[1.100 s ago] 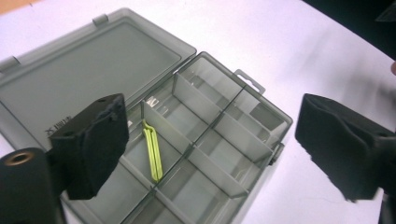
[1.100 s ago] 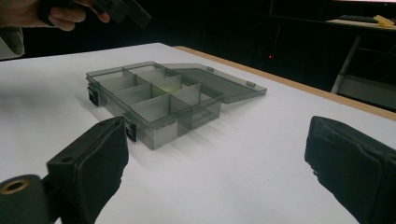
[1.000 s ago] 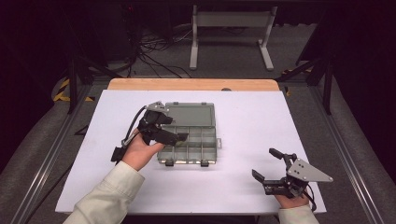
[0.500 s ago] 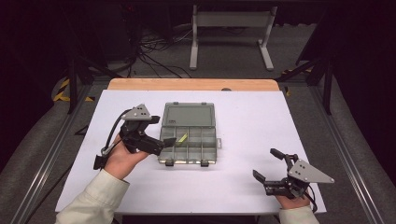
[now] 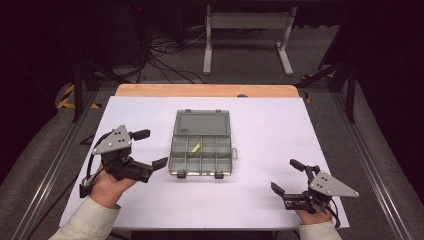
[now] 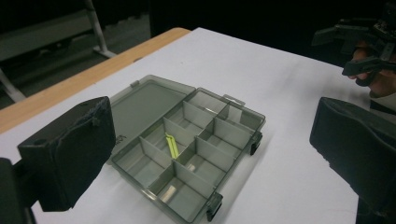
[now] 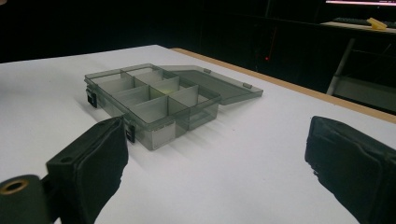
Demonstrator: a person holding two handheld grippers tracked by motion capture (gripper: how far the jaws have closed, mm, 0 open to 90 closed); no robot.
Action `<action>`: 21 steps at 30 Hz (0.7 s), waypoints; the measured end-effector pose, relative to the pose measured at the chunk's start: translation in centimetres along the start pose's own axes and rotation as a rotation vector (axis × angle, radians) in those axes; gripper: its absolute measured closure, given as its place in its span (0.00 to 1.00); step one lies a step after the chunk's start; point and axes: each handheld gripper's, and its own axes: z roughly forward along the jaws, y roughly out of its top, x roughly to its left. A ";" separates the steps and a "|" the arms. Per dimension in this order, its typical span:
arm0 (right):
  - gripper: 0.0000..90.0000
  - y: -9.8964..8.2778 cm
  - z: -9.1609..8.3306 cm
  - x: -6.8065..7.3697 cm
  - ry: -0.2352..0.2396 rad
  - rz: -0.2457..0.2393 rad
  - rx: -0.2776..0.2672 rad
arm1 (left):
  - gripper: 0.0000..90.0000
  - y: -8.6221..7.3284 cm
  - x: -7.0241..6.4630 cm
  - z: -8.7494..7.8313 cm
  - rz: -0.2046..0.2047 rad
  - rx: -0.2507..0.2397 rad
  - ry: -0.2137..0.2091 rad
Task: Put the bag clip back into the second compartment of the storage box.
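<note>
- The yellow-green strip [image 5: 194, 148] lies in a middle compartment of the open organizer box [image 5: 201, 145] at the tabletop [image 5: 260, 200] centre
- Left gripper [image 5: 145, 149] has drawn back leftward from the box, jaws just opened wide, empty: the strip looks delivered
- Right gripper [image 5: 290, 176] rests near the front edge, jaws wide, empty

No readable text, label, brand, number or sign anywhere. Faint embossed mark on the compartment box [image 6: 187, 149] lid, near its hinge edge, too small to make out.
</note>
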 end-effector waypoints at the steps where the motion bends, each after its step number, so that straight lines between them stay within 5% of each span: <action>1: 0.08 0.0 0.0 0.0 0.000 0.000 0.000 | 0.01 0.0 0.0 0.0 0.000 0.000 0.000; 21: 0.08 0.0 0.1 0.0 0.004 -0.004 0.000 | 0.01 -6.4 0.0 -4.0 0.018 -0.145 0.032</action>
